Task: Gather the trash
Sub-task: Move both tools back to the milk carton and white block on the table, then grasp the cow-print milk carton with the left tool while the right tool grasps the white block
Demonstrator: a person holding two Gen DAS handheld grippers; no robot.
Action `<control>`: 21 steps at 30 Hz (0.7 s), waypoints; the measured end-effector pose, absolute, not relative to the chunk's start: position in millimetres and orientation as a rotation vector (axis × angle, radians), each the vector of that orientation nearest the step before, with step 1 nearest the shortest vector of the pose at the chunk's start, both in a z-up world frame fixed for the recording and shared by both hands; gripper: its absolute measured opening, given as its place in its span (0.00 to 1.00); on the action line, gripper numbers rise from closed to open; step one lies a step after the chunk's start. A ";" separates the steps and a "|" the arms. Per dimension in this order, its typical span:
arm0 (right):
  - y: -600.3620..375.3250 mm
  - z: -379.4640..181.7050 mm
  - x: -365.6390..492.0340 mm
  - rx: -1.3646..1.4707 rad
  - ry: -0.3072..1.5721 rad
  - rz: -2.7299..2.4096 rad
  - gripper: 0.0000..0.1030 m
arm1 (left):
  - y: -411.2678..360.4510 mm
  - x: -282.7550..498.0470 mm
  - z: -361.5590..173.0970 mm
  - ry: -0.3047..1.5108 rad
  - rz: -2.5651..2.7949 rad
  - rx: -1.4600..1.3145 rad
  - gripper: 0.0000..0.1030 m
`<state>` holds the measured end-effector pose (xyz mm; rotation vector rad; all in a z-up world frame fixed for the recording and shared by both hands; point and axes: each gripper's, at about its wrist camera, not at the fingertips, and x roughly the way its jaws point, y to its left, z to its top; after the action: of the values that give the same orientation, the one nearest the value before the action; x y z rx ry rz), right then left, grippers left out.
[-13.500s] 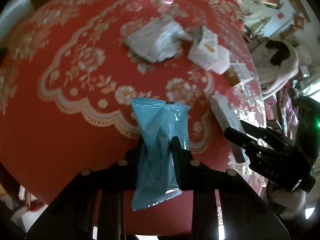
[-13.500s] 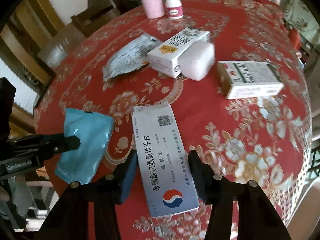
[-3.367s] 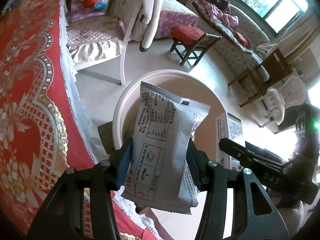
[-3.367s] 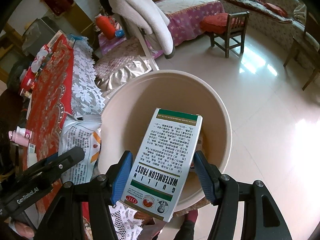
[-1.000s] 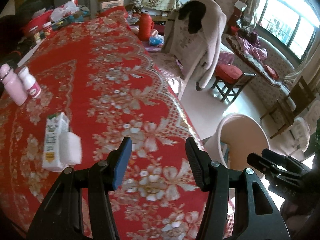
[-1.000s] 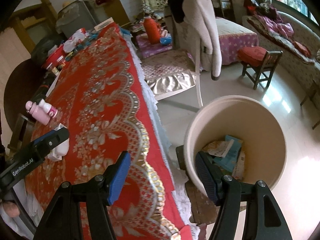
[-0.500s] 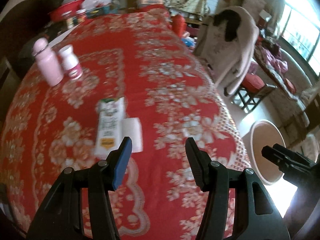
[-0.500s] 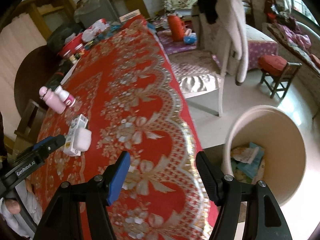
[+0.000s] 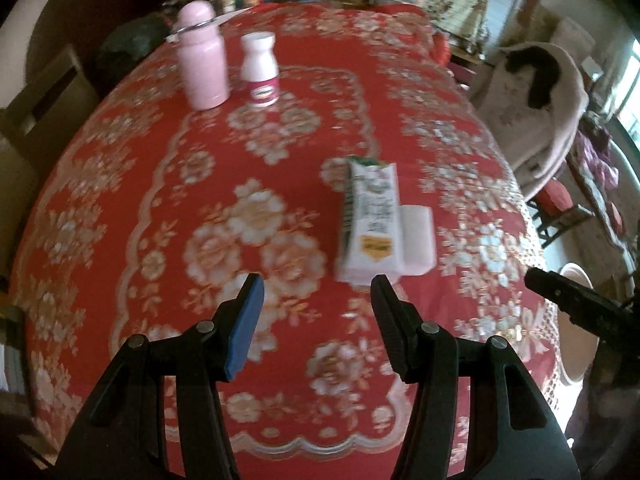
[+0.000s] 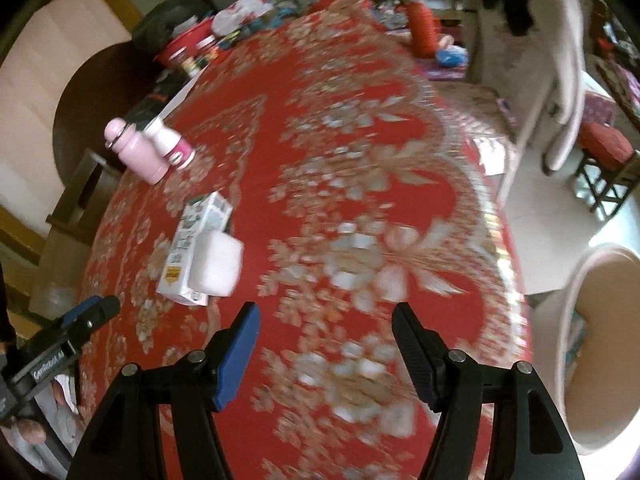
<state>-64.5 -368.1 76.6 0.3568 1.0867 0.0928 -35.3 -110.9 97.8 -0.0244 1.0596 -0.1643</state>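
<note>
on the red floral tablecloth [image 9: 224,184]: white green-printed carton [image 9: 370,226], white block [image 9: 418,240] touching it
left gripper [image 9: 318,300]: jaws wide, empty
right gripper [image 10: 326,326]: jaws wide, empty
tip: straddle the carton's narrow sides before closing

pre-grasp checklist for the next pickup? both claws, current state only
1. Left claw open and holding nothing: ok.
2. Right claw open and holding nothing: ok.
3. Targets in view: printed carton with white packet against its side, both lying on the red tablecloth: ok.
4. Left claw lined up on the carton: not ok, the carton sits ahead and off toward the right finger, not between the fingers.
5. Bin reachable beside the table: ok for position; fill level cannot tell.
6. Pink bottle and white bottle stand apart from the targets: ok.
</note>
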 end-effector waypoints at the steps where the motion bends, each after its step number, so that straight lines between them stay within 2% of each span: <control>1: -361.0 73.9 -57.9 0.356 1.093 0.108 0.64 | -105.9 -35.3 96.4 1.062 -0.155 -0.030 0.52; 14: -296.8 46.4 10.4 0.415 1.161 0.254 0.64 | -69.1 -26.5 88.1 1.077 -0.112 -0.068 0.52; 17: -302.5 36.5 12.1 0.371 1.203 0.193 0.64 | -70.1 -21.9 86.4 1.083 -0.128 -0.070 0.52; 21: -337.1 45.8 3.2 0.343 1.160 0.049 0.64 | -73.9 -13.6 86.1 1.083 -0.148 -0.072 0.52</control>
<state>3.2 -337.1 45.8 0.3428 1.1596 0.0492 -13.6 -73.9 86.1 -0.0719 1.0830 -0.1476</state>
